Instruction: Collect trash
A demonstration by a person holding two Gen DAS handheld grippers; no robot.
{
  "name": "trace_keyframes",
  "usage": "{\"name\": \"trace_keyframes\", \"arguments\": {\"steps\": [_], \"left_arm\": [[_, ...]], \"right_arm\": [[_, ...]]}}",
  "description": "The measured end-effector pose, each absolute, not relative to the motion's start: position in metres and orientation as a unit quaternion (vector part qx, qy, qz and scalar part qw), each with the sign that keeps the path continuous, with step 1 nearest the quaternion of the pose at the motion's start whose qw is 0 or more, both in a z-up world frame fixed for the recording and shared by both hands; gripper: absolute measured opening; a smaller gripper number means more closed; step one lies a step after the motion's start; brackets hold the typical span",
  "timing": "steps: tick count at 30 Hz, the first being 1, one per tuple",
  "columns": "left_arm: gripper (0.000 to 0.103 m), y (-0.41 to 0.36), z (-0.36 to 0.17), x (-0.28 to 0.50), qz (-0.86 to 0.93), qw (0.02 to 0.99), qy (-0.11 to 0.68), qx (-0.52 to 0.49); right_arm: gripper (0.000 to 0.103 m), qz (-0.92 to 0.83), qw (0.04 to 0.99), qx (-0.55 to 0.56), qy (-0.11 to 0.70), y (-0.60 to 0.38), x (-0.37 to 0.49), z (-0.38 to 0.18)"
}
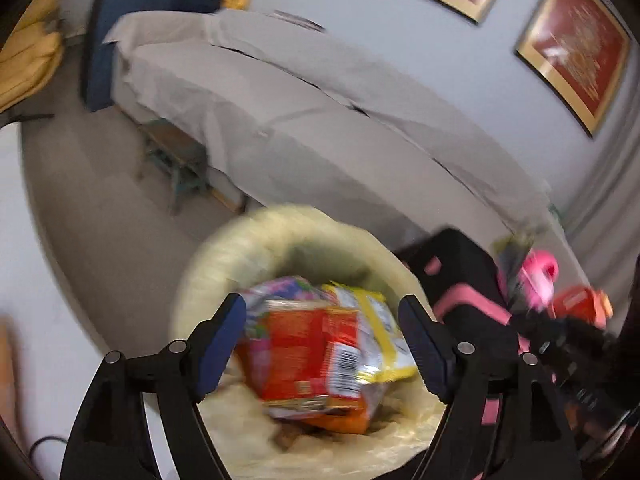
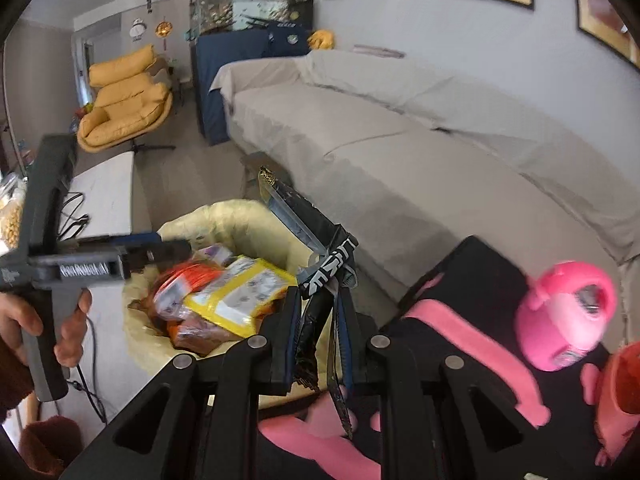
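Observation:
A bin lined with a pale yellow bag (image 1: pixel 256 236) sits right under my left gripper (image 1: pixel 324 340), which is open over it. Inside lie a red-orange snack packet (image 1: pixel 304 348) and a yellow-and-white packet (image 1: pixel 376 320), neither touched by the pads. In the right wrist view the bin (image 2: pixel 228 216) is at centre left with the same packets (image 2: pixel 236 292) in it. My right gripper (image 2: pixel 319 304) is shut on a black wrapper with white lettering (image 2: pixel 304 224), held just right of the rim. The left gripper (image 2: pixel 176 247) reaches over the bin, held by a hand (image 2: pixel 68 328).
A black and pink seat (image 2: pixel 460 300) stands right of the bin, with a pink toy (image 2: pixel 568 312) on it. Behind runs a long sofa under a grey cover (image 2: pixel 400 140). A white table with cables (image 2: pixel 108 188) is left; a yellow armchair (image 2: pixel 124 96) stands farther back.

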State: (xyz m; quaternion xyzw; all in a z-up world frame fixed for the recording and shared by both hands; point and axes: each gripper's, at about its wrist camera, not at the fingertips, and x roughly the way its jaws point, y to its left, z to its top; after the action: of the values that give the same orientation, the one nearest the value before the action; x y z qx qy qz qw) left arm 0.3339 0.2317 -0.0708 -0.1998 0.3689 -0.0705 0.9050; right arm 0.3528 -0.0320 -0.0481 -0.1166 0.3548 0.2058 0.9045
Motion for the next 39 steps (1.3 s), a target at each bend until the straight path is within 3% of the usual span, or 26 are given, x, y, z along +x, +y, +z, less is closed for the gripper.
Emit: {"name": "trace_keyframes", "arguments": {"steps": [9, 17, 24, 25, 28, 36, 39], "left_arm": [[0.087, 0.291, -0.053, 0.296, 0.070, 0.927, 0.324, -0.176], [0.091, 0.293, -0.066, 0.266, 0.090, 0.927, 0.323, -0.170], [0.092, 0.271, -0.063, 0.243, 0.081, 0.930, 0.326, -0.149], [0.092, 0.269, -0.060, 0.240, 0.079, 0.930, 0.325, -0.150], [0.096, 0.261, -0.048, 0.228, 0.072, 0.933, 0.322, -0.145], [0.098, 0.229, -0.024, 0.189, 0.060, 0.940, 0.311, -0.130], [0.101, 0.209, -0.017, 0.172, 0.059, 0.943, 0.307, -0.113]], "right_arm": [[0.015, 0.322, 0.853, -0.072, 0.404, 0.056, 0.387, -0.076], [0.015, 0.289, 0.766, -0.095, 0.567, 0.091, 0.429, -0.173], [0.021, 0.284, 0.786, -0.098, 0.540, 0.078, 0.411, -0.158], [0.026, 0.288, 0.794, -0.098, 0.527, 0.076, 0.405, -0.149], [0.055, 0.290, 0.820, -0.094, 0.484, 0.063, 0.387, -0.123], [0.059, 0.268, 0.867, -0.070, 0.415, 0.013, 0.341, -0.070], [0.070, 0.252, 0.885, -0.058, 0.387, -0.011, 0.310, -0.052]]}}
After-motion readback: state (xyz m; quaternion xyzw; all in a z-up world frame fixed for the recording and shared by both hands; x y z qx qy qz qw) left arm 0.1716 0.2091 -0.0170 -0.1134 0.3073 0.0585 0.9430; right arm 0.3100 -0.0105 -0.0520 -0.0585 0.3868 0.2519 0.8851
